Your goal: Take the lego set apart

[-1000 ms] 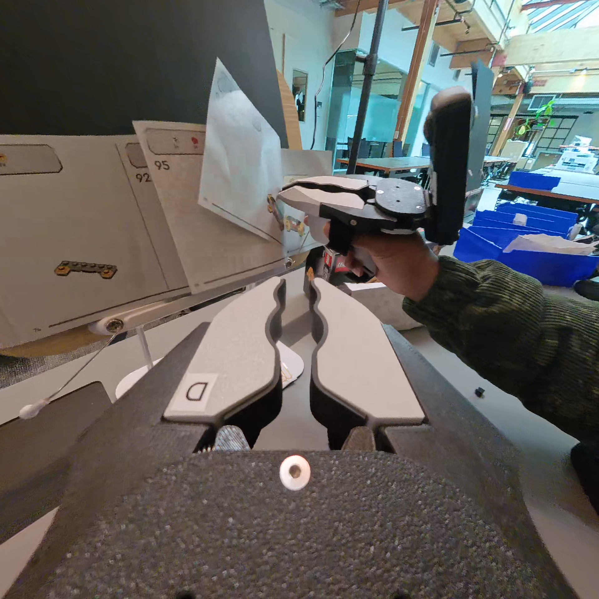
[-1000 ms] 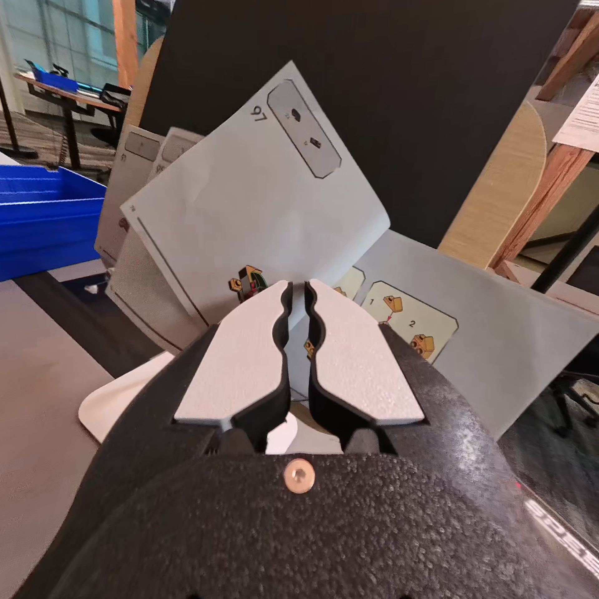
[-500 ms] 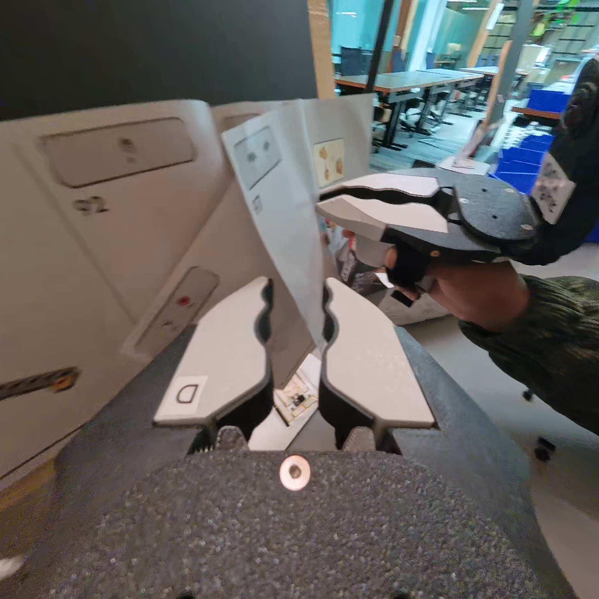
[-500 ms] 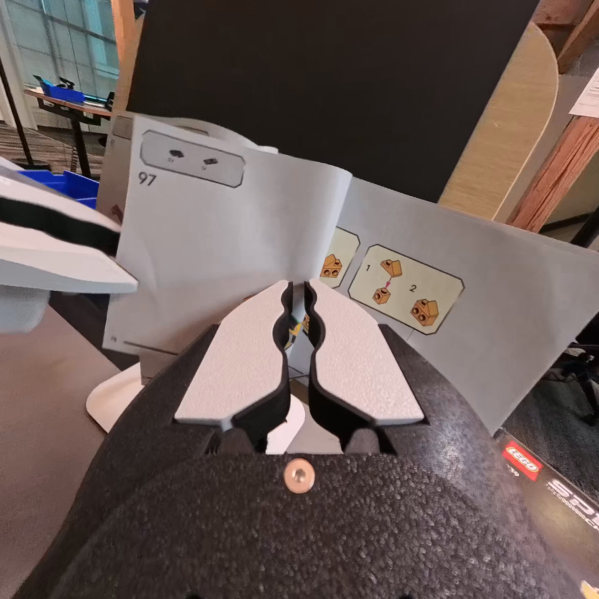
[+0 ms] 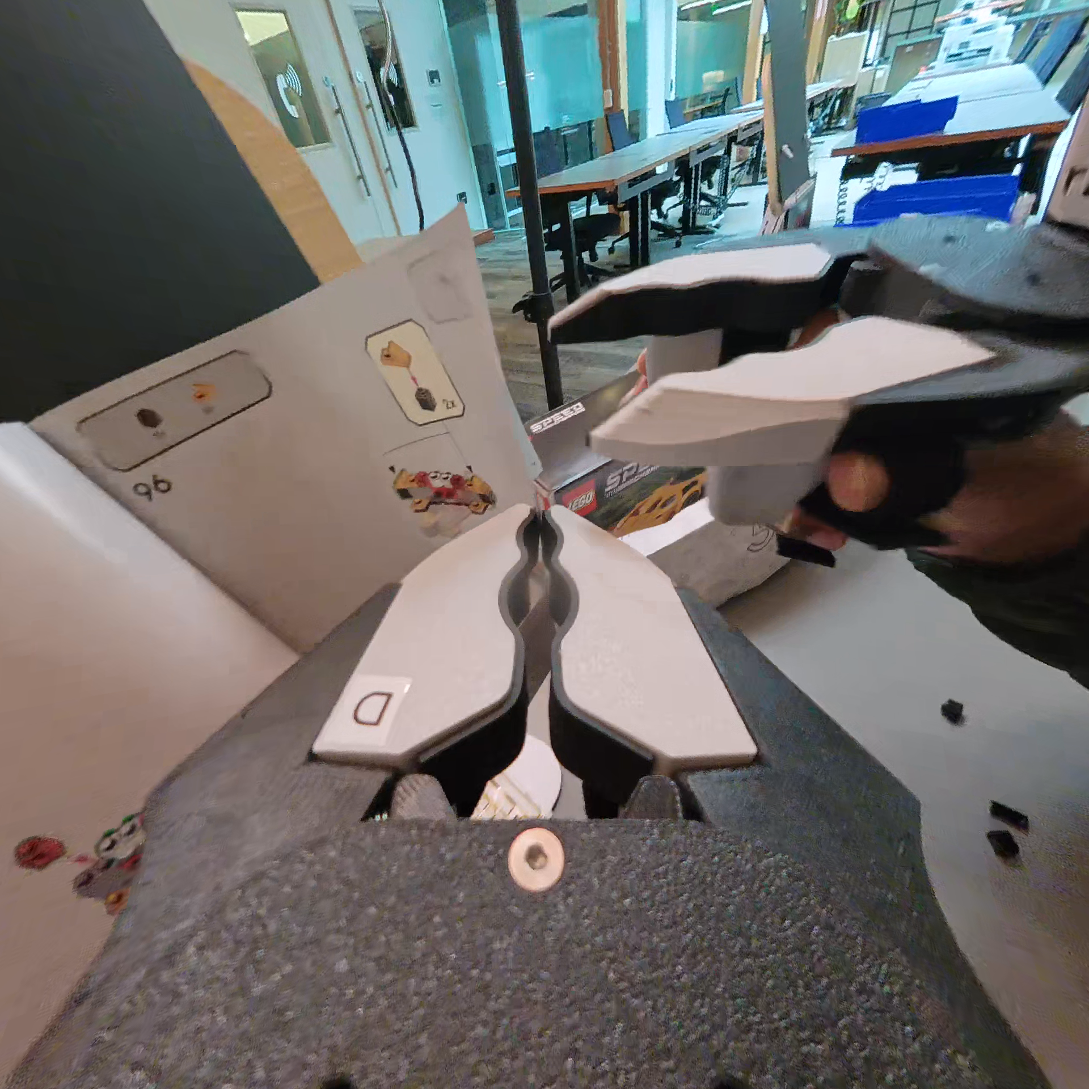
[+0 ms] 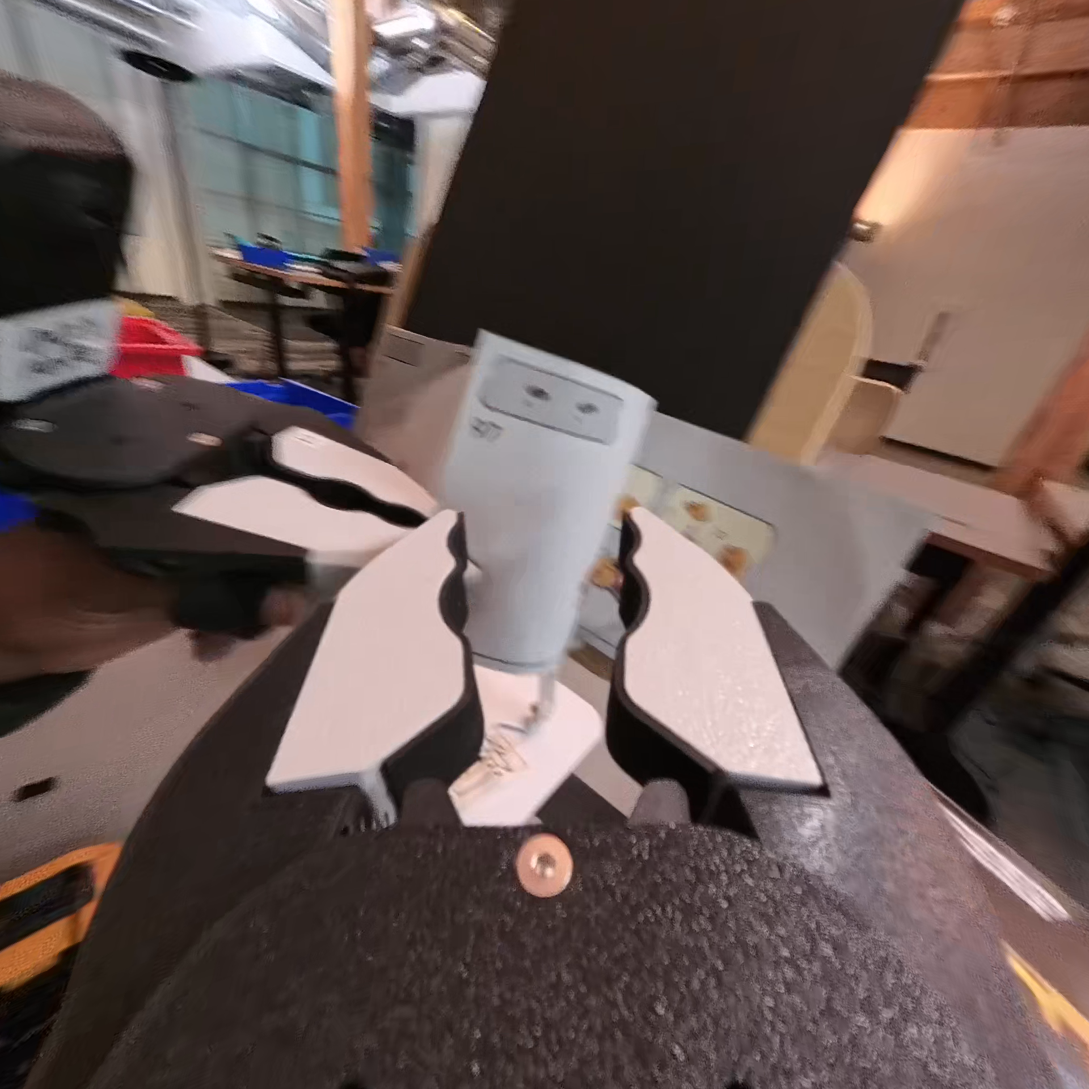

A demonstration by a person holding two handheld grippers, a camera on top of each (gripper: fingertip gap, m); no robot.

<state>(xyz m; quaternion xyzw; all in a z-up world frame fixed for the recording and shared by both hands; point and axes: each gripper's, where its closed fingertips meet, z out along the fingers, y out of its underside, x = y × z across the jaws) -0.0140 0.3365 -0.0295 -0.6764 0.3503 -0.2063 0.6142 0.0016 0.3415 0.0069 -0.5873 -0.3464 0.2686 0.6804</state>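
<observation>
The instruction booklet (image 5: pixel 265 471) stands open on a holder at the left. My left gripper (image 5: pixel 539 514) is shut on the lower edge of one of its pages. My right gripper (image 5: pixel 571 383) is open and empty, hovering just right of that page. In the blurred right wrist view the right gripper (image 6: pixel 539 521) is open with the curled page (image 6: pixel 542 501) standing just beyond its fingers, and the left gripper (image 6: pixel 427 514) shows at the left, tips at the page. No built model is clearly in view.
The Lego box (image 5: pixel 636 489) lies behind the grippers. Small black pieces (image 5: pixel 951 710) lie loose on the grey table (image 5: pixel 854 677) at the right. The holder's white base (image 6: pixel 530 748) sits below the right gripper. An orange and black object (image 6: pixel 47 878) is at the lower left. Across from one pair of fingers to the other is roughly 4 centimeters.
My right gripper has opened and let go of the page. My left gripper has closed on the page's edge and turned it over to the left.
</observation>
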